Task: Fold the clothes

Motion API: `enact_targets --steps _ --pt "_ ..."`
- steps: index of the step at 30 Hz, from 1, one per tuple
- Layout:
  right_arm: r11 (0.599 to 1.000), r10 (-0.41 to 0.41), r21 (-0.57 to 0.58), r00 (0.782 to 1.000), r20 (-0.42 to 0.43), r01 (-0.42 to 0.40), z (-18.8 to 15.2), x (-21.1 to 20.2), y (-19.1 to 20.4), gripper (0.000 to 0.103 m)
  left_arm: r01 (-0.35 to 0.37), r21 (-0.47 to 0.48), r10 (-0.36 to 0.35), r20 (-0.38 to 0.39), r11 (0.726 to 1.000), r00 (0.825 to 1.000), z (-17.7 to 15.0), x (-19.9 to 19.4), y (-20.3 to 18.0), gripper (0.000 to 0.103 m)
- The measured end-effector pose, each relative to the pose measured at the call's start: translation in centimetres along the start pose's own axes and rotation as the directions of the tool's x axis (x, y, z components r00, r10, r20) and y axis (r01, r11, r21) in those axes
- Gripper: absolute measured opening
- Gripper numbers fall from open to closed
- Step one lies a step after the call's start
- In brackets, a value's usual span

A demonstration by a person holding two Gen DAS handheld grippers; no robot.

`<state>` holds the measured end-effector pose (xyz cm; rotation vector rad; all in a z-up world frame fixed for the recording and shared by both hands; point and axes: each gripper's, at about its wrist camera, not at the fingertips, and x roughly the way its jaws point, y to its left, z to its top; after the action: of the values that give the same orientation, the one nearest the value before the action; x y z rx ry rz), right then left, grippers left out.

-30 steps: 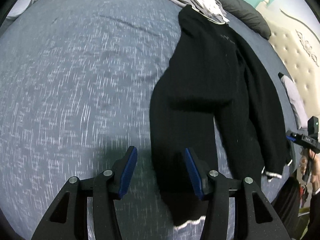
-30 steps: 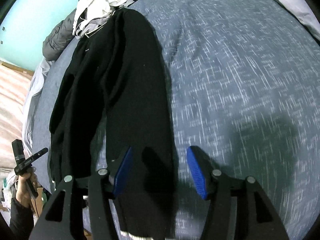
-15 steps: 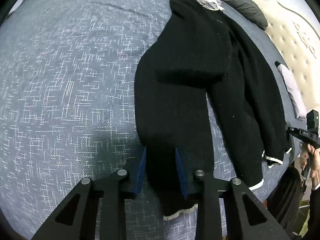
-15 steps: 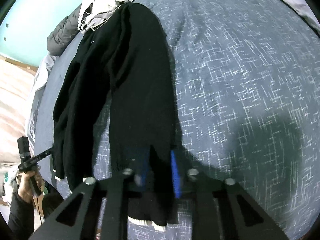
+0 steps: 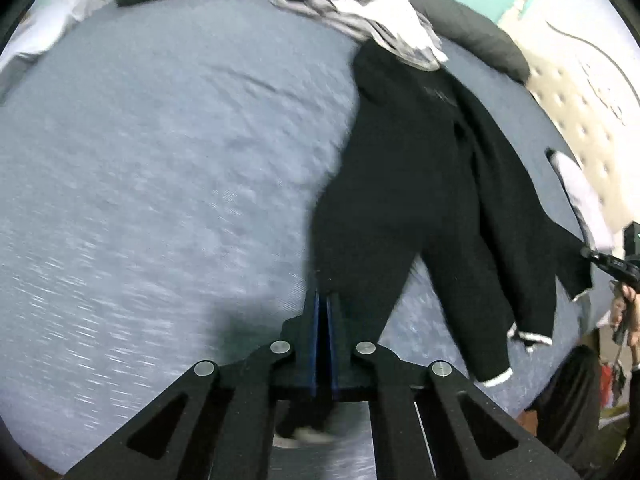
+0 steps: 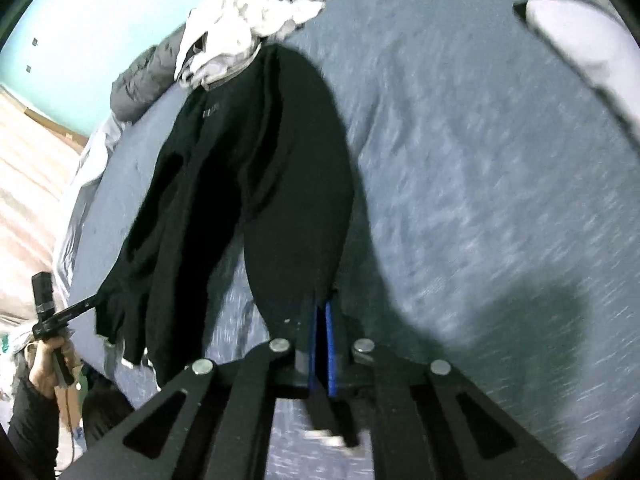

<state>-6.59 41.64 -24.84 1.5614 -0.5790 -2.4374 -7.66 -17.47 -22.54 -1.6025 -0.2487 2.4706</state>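
While both tongs are clamped shut | left tongs point(image 5: 322, 304) pinch black knit garment with white-edged cuffs point(image 5: 404, 184) at near end | right tongs point(image 6: 322, 312) pinch same garment point(image 6: 260, 184) | garment stretches across blue-grey bed point(image 5: 160, 160)

I see a black garment point(image 5: 404, 184) with white-edged cuffs lying on a grey-blue bedspread point(image 5: 160, 168) flecked with pale dashes. My black left gripper point(image 5: 322, 308) and right gripper point(image 6: 322, 316) carry blue pads. Beyond sits a white and grey clothes heap point(image 5: 368, 20), a teal wall point(image 6: 100, 20), and a cream tufted headboard point(image 5: 580, 120).
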Motion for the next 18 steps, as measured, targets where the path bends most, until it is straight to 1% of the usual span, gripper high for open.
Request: enact_targets --steps 3,6,10,13,16,18 --pt "0.999 -0.054 0.003 0.998 0.041 0.054 2.0 -1.5 -0.7 0.003 -0.050 -0.040 0.051 0.041 0.998 0.998 1.4 -1.8 2.4 0.004" --pt "0.994 -0.111 0.021 0.991 0.081 0.110 4.4 -3.6 -2.4 0.003 -0.119 -0.046 0.122 0.071 0.992 0.990 3.2 -3.1 4.4 0.003" --pt "0.979 -0.205 0.024 0.970 0.127 0.204 7.3 -5.5 -4.0 0.003 -0.190 -0.058 0.196 0.109 0.980 0.975 5.2 -4.9 6.4 0.003" --pt "0.966 -0.259 0.032 0.952 0.162 0.257 9.2 -7.3 -4.8 0.003 -0.244 -0.082 0.254 0.143 0.966 0.957 7.1 -6.2 7.7 0.003" --pt "0.948 -0.316 0.018 0.930 0.189 0.319 11.4 -7.9 -4.7 0.003 -0.294 -0.117 0.311 0.164 0.949 0.936 8.6 -8.1 9.2 0.003" --pt "0.933 -0.358 0.026 0.914 0.190 0.360 12.3 -8.3 -5.3 0.003 -0.323 -0.149 0.346 0.173 0.935 0.922 9.6 -9.0 10.4 0.003"
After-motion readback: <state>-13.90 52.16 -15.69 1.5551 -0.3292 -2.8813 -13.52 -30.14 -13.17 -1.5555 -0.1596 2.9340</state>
